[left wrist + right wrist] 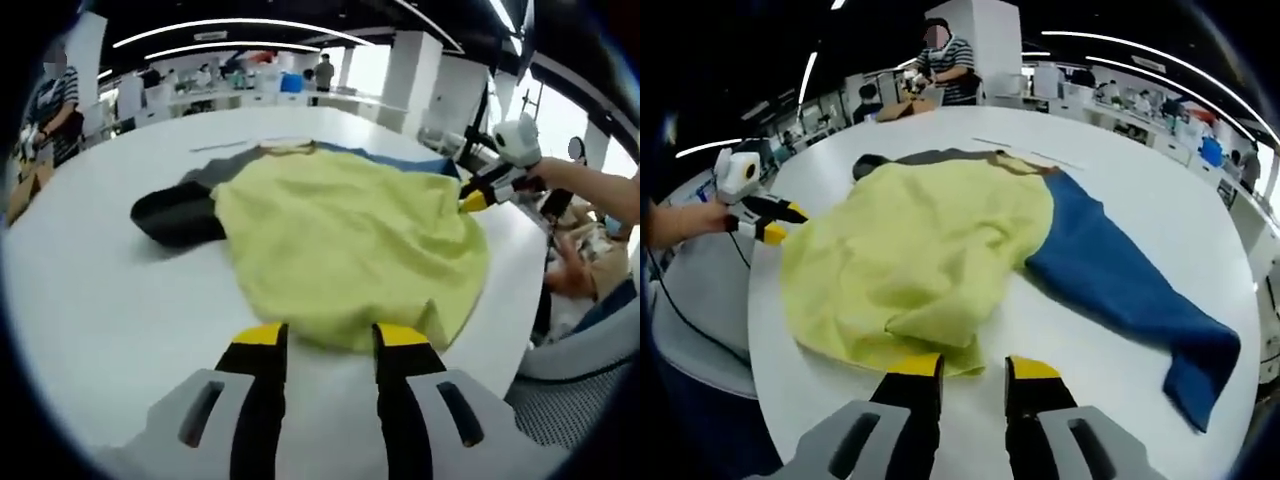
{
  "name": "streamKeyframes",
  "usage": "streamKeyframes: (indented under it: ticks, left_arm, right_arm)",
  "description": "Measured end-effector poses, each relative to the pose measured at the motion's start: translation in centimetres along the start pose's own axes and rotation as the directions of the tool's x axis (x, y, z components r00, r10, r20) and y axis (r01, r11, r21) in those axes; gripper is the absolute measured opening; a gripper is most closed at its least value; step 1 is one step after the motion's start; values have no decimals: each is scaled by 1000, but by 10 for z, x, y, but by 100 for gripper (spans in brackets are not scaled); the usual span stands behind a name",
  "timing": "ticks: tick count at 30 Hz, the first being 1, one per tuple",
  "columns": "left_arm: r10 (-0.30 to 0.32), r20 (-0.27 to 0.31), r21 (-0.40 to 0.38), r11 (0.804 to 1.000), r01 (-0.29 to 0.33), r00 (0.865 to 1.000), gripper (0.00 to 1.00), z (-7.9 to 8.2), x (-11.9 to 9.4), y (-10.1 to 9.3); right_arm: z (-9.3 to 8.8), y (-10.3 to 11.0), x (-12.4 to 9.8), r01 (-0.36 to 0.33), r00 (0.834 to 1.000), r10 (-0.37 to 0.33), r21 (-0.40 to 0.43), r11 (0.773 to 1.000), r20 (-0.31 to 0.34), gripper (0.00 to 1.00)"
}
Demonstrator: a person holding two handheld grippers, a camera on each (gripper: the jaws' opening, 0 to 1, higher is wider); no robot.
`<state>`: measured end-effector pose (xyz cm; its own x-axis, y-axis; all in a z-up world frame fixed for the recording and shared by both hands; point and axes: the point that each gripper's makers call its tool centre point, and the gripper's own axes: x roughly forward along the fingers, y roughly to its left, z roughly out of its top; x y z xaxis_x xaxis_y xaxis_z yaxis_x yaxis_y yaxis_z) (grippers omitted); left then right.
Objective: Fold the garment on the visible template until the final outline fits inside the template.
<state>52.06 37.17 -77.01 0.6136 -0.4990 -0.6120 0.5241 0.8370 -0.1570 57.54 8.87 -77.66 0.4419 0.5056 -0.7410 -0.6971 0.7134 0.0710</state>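
Observation:
A crumpled yellow garment (340, 250) lies in the middle of the white table (100, 300). It covers part of a blue cloth (1120, 280) and a dark grey and black piece (175, 215). In the left gripper view my left gripper (330, 338) stands open at the garment's near hem, with nothing between its yellow-tipped jaws. My right gripper (975, 368) is open too, just short of a folded yellow edge (930, 330). Each gripper also appears in the other's view, at opposite edges of the garment: the right gripper (478, 197) and the left gripper (775, 222).
Thin line marks (1000, 143) run across the far part of the table. The table edge (520, 300) drops off beside a grey chair (590, 350). A person (945, 60) stands behind the table, and more desks and people fill the room beyond.

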Motion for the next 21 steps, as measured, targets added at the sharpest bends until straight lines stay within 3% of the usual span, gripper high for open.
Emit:
streamKeyframes:
  ticks: [10, 21]
  left_arm:
    - [59, -2, -42, 997, -59, 998, 26, 1, 7, 1]
    - [19, -40, -124, 992, -23, 999, 8, -9, 7, -12]
  right_arm:
    - [-3, -4, -2, 22, 1000, -22, 12, 1000, 4, 11]
    - [-8, 0, 2, 5, 1000, -4, 34, 999, -24, 5]
